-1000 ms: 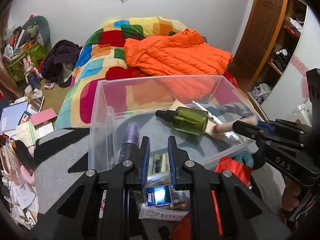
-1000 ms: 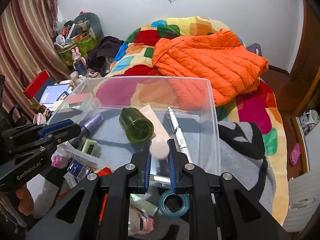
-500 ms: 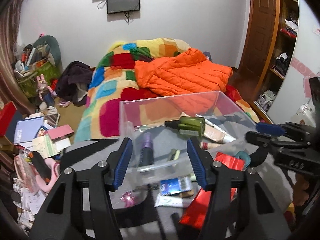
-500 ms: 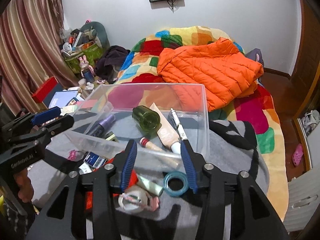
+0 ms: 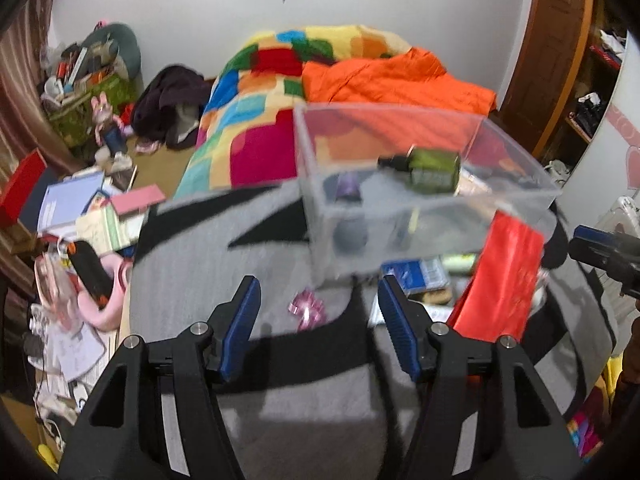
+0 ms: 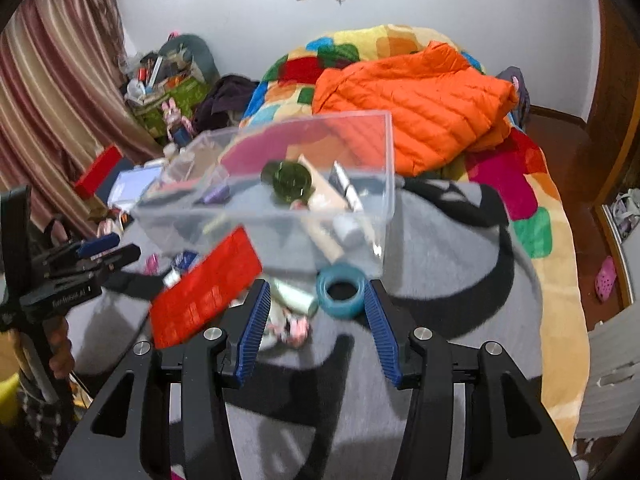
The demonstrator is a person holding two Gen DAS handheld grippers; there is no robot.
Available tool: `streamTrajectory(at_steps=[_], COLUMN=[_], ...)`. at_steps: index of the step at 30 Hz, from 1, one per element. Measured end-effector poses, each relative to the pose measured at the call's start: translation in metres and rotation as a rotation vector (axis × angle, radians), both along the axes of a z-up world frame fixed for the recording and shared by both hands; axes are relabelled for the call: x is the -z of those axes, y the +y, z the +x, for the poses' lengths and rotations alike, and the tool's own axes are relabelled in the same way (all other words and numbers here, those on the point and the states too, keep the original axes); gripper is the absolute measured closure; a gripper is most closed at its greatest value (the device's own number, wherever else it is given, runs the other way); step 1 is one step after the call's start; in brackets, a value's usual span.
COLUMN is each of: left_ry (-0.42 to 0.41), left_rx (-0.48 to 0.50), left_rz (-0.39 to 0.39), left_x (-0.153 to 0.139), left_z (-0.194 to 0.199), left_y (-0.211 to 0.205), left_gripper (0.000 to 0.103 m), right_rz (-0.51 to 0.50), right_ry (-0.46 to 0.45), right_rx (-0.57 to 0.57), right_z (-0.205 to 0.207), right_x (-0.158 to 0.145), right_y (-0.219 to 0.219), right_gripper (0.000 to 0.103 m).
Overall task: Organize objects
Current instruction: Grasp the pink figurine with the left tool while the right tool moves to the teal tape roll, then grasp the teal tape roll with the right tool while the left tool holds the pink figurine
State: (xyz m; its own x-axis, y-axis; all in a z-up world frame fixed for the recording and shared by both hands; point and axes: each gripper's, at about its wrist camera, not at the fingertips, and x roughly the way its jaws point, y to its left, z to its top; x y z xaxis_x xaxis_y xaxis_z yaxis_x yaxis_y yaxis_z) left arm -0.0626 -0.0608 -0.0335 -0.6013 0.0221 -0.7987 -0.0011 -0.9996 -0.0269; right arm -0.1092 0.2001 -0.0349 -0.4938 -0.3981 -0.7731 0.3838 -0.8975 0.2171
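Observation:
A clear plastic bin (image 5: 516, 184) (image 6: 384, 176) stands on a grey and black blanket (image 5: 224, 248) (image 6: 448, 240). It holds a green bottle (image 5: 434, 170) (image 6: 289, 178), a purple spray bottle (image 5: 349, 186), a beige tube (image 6: 324, 196) and a pen. In front of it lie a red packet (image 5: 500, 280) (image 6: 206, 286), a blue tape roll (image 6: 341, 290), a blue box (image 5: 416, 274) and a pink clip (image 5: 306, 308). My left gripper (image 5: 316, 314) is open and empty, back from the bin. My right gripper (image 6: 314, 324) is open and empty, just short of the tape roll.
A patchwork quilt (image 5: 256, 120) and an orange jacket (image 6: 416, 96) lie on the bed beyond the bin. Books, boxes and toys crowd the floor at the left (image 5: 80, 208). A wooden shelf (image 5: 576, 80) stands at the right.
Both grippers opened, let go of what they held over the bin, and pulled back toward me. The bin now sits farther from both grippers.

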Motion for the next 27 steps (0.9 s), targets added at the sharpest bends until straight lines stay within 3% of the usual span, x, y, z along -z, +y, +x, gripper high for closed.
streamTrajectory(at_steps=[7, 15, 19, 27], left_ry=[-0.06, -0.095, -0.131, -0.121], left_rx=[-0.004, -0.009, 0.01, 0.022], left_rz=[0.002, 0.011, -0.008, -0.04], left_x=[0.02, 0.025, 0.033, 0.035], left_z=[0.006, -0.008, -0.017, -0.02], left_y=[-0.004, -0.002, 0.003, 0.006], left_gripper=[0.042, 0.043, 0.062, 0.081], right_rz=[0.042, 0.048, 0.068, 0.072], right_ry=[-0.047, -0.06, -0.08, -0.077], right_rx=[-0.002, 0.091, 0.089, 0.096], right_z=[0.007, -0.017, -0.028, -0.036], right_x=[0.023, 0.03, 0.038, 0.041], right_y=[-0.002, 0.008, 0.0, -0.008], right_gripper=[0.058, 0.058, 0.058, 0.058])
